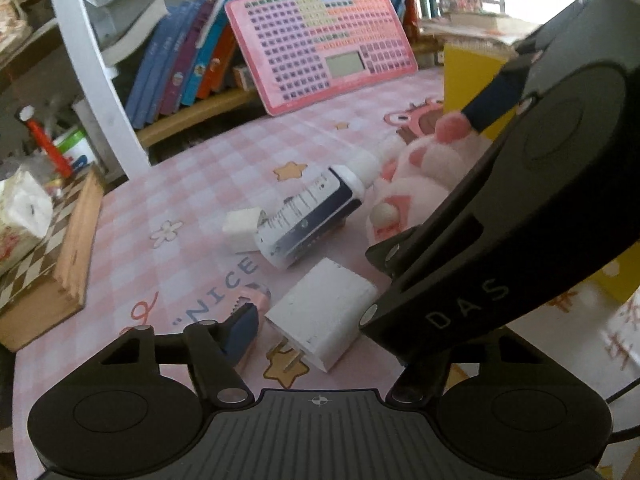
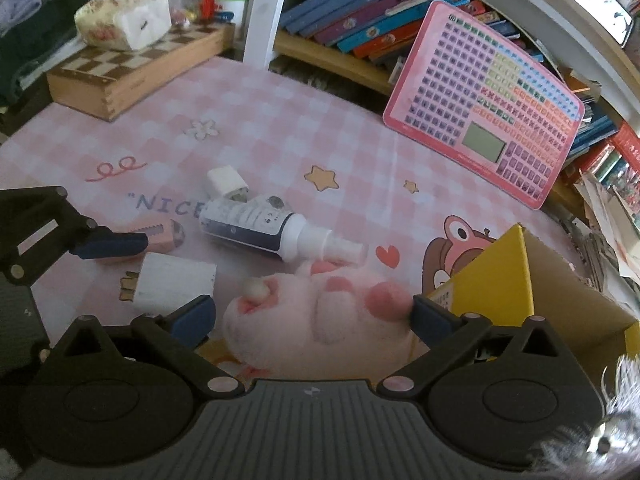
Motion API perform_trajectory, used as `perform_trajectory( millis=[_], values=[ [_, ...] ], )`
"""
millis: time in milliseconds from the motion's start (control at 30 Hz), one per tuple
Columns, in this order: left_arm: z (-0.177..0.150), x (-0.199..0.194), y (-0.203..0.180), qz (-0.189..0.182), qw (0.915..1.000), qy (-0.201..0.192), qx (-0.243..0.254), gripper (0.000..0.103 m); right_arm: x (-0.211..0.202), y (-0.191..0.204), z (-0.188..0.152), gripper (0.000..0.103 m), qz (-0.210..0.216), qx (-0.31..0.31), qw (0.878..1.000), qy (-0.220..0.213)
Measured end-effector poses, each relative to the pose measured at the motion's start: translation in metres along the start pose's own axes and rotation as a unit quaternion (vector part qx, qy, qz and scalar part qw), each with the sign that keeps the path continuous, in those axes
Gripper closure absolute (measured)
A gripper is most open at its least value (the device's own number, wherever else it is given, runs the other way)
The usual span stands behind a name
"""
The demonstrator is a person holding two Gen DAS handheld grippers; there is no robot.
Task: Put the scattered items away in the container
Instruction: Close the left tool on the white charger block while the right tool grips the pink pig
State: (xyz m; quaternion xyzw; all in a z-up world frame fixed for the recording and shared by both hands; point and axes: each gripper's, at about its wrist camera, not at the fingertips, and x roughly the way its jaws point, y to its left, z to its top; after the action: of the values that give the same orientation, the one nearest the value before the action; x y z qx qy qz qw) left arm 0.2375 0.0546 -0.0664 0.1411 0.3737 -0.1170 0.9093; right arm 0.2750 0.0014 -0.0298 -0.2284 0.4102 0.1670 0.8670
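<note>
Pink plush toy (image 2: 320, 312), soft and light, lying on the checked table mat (image 2: 280, 120) at 6 o'clock in the right wrist view, touching the yellow cardboard box (image 2: 500, 276) at its 3 o'clock. Right gripper (image 2: 312, 316): jaws wide apart, straddling the plush, pads not yet pressing. Judged compressible, non-slip; best taken across the body. White charger (image 1: 324, 316): rigid, smooth, light; grip its flat sides. Left gripper (image 1: 320, 332): jaws partly apart around the charger, its right finger hidden; contact cannot be told. Spray bottle (image 2: 256, 228) at 12 o'clock of the charger
</note>
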Motion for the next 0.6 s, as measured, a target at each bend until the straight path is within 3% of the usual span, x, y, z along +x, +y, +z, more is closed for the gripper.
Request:
perform_trajectory(
  millis=[233,600],
  values=[
    [0.004,0.011,0.003,-0.016,0.9999,-0.002,0.001,0.038,0.018,-0.005,0.006,0.000,0.001,0.011,1.000,0.026],
    [0.007,0.018,0.020,-0.055,0.9972,0.009,-0.049,0.039,0.024,-0.007,0.010,0.002,0.008,0.002,1.000,0.017]
  ],
)
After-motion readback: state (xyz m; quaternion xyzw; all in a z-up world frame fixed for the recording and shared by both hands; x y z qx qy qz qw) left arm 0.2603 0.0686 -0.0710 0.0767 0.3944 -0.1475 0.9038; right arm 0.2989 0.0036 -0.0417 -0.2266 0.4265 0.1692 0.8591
